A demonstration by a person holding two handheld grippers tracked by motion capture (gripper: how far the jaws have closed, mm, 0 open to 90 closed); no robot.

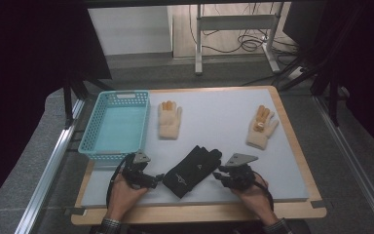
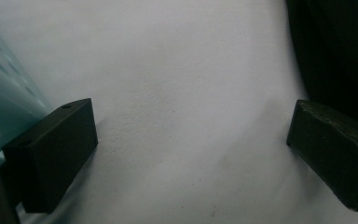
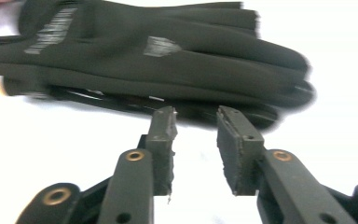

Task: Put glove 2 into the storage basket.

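A black glove (image 1: 193,170) lies on the grey mat near the front edge, seemingly on top of a second black one. In the right gripper view the glove (image 3: 158,60) stretches across just beyond my right gripper (image 3: 196,126), whose jaws stand apart with only bare mat between them. That gripper (image 1: 219,175) sits at the glove's right side. My left gripper (image 1: 157,179) rests at the glove's left side. Its jaws are spread wide over bare mat (image 2: 191,144), with the glove's edge (image 2: 340,51) just past the right jaw.
A turquoise basket (image 1: 90,146) stands at the left, close beside the left gripper (image 2: 4,98). Two cream gloves with orange fingertips lie farther back, one in the middle (image 1: 169,120) and one to the right (image 1: 262,127). The mat sits on a wooden board (image 1: 199,213).
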